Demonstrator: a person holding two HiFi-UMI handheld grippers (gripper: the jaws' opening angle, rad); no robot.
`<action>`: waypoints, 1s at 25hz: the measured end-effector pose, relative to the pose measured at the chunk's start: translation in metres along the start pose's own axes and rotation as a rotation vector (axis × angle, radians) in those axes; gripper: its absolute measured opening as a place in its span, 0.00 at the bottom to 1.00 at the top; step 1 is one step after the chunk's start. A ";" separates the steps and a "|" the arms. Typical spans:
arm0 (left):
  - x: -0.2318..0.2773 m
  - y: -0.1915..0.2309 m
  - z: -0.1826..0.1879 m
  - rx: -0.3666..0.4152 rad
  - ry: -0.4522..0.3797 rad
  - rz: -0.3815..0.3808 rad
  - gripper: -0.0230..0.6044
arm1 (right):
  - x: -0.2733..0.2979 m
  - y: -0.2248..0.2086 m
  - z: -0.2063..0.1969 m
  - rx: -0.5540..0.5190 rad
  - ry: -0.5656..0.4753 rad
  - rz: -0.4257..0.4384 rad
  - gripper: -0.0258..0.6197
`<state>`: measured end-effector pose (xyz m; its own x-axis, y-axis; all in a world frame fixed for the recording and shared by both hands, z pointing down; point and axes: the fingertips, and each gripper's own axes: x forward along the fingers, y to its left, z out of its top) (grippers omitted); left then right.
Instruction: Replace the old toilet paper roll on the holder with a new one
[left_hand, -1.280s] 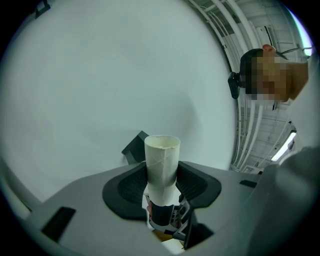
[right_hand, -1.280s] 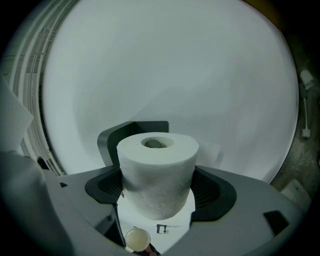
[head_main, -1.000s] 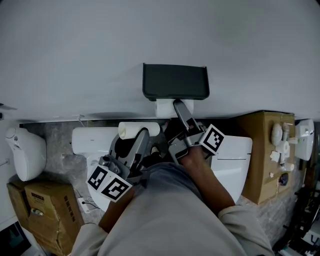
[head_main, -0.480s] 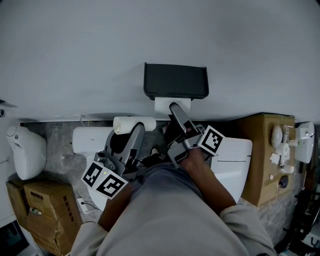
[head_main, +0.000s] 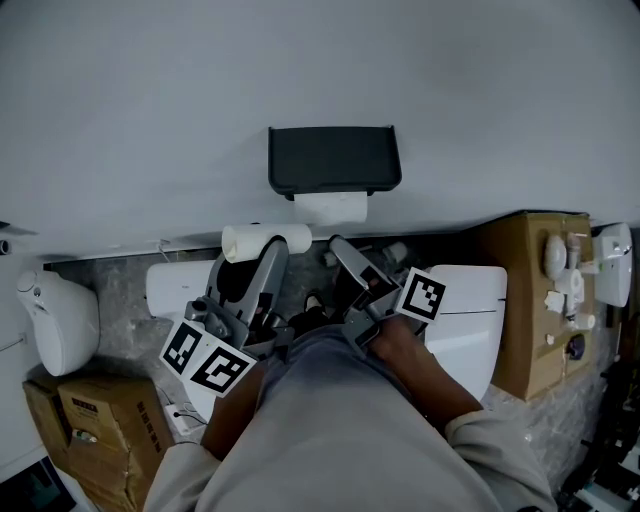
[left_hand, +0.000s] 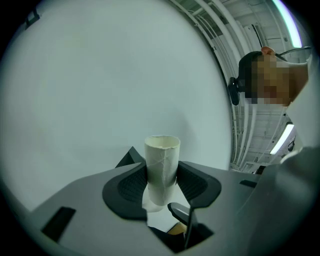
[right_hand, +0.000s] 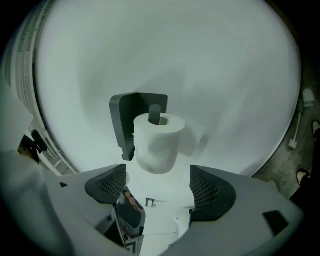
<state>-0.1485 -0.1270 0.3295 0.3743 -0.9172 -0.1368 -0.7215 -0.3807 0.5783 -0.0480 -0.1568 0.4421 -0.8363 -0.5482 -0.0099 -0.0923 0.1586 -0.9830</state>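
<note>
White wall (head_main: 300, 60) bears the black holder (head_main: 334, 160), full roll (right_hand: 156, 142) on it; left gripper (left_hand: 162, 182) clamps the cardboard tube (left_hand: 162, 157); right gripper's (right_hand: 157, 187) jaws stand apart, empty; a cardboard box (head_main: 525, 300) stands beside the toilet (head_main: 470, 300).

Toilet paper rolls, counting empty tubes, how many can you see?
2. An empty tube sits clamped in the left gripper; a white roll hangs on the black wall holder. More could be hidden behind the person's arms.

Cardboard box (head_main: 518, 300) at right edge; smaller cardboard box (head_main: 80, 420) lower left; white rounded unit (head_main: 60, 320) left; white fixture (head_main: 466, 325) centre, probably toilet.
</note>
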 end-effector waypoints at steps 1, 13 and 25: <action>0.003 -0.002 0.002 0.011 -0.001 -0.005 0.31 | -0.003 -0.003 -0.001 -0.005 -0.001 -0.012 0.68; 0.035 -0.024 0.032 0.139 0.000 -0.062 0.31 | -0.027 -0.002 -0.003 -0.090 -0.035 -0.029 0.11; 0.065 -0.028 0.049 0.259 0.100 -0.105 0.31 | -0.029 0.032 -0.008 -0.411 0.044 -0.035 0.07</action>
<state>-0.1329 -0.1824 0.2648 0.5007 -0.8600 -0.0979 -0.7956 -0.5018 0.3393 -0.0309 -0.1291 0.4125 -0.8504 -0.5247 0.0392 -0.3217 0.4597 -0.8278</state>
